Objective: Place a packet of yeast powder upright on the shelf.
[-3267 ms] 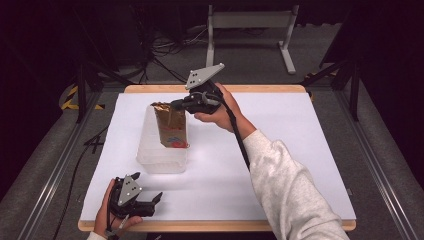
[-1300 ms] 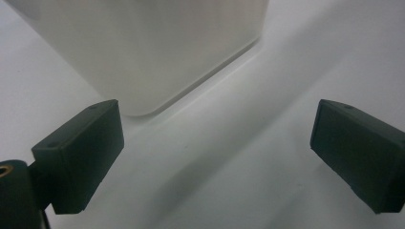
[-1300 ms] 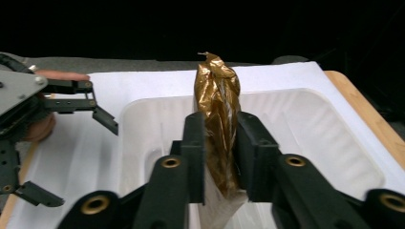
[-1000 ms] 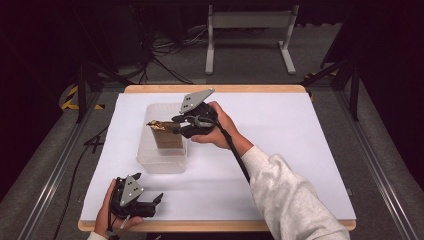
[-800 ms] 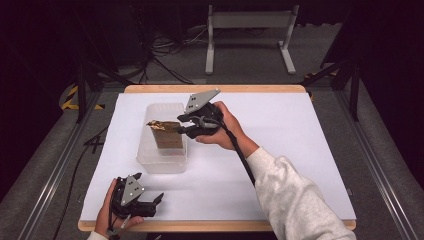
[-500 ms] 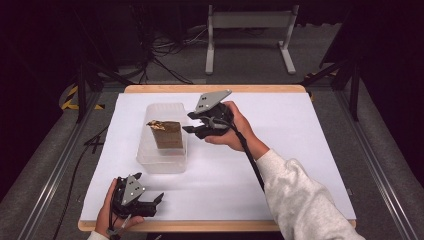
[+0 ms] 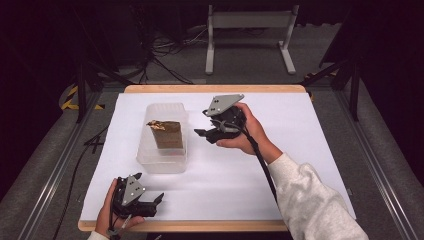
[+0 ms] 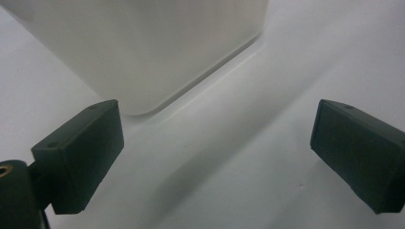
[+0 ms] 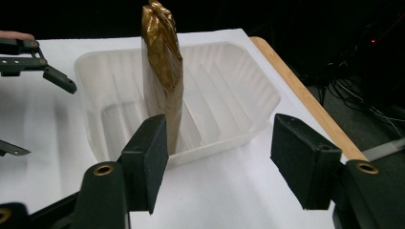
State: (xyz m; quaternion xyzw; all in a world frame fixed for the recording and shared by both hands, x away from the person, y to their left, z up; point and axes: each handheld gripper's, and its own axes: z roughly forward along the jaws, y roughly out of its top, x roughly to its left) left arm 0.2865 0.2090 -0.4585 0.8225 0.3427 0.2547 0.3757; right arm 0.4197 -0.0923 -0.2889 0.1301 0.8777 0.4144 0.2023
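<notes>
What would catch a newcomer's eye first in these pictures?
A crinkled gold-brown foil packet standing upright in a translucent white plastic tub, left of centre on the white table. Just right of it hovers the right tool, jaws open and empty.

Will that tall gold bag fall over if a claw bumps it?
Probably. The gold bag stands upright and narrow in the clear plastic tub, with no claw holding it, so a nudge could tip it. Its crinkled, pinched top suggests thin foil that would likely dent rather than stay stiff. The tub's walls may catch it if it falls.
</notes>
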